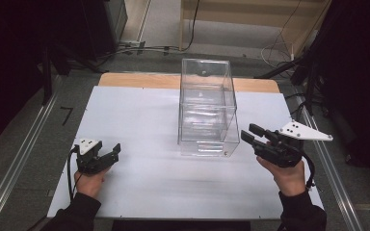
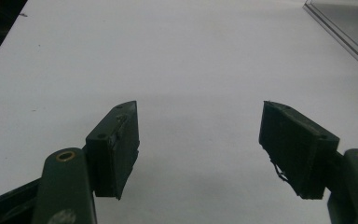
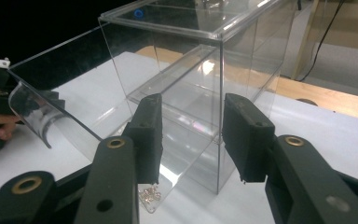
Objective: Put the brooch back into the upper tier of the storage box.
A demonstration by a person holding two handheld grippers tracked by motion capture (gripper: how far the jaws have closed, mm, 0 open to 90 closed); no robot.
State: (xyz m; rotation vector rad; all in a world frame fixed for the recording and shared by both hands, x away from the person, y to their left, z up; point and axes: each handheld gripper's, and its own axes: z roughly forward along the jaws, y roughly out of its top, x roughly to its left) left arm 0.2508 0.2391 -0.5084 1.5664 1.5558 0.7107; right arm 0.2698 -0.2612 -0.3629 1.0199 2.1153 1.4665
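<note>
While the clear box (image 1: 206, 108) stands upright near the middle of the white worktop (image 1: 139, 183), its walls are seen to be smooth, glossy transparent plastic, joined at sharp straight edges into a tall rectangular shape. A flat lid closes its top, and a clear shelf (image 3: 186, 79) divides the inside into an upper and a lower compartment; nothing can be made out lying in either. A hinged clear door panel (image 3: 74, 112) stands swung open towards the right gripper's camera, with a curved cut at its free corner and a small metal hinge (image 3: 150, 195) at its lower edge. The worktop is matt and even, with a strip of bare wood (image 1: 135, 80) showing along its far edge.

The right gripper (image 1: 252, 134) is held level just beside the box's lower right corner, pointed leftward at it, gripped from below by a hand in a dark sleeve. Its matt black, blocky jaws stand partly apart, and the box's front vertical edge is seen between them, not pressed by the pads. The left gripper (image 1: 114, 151) is held low over the worktop, well apart from the box, its jaws wide apart over bare worktop.
</note>
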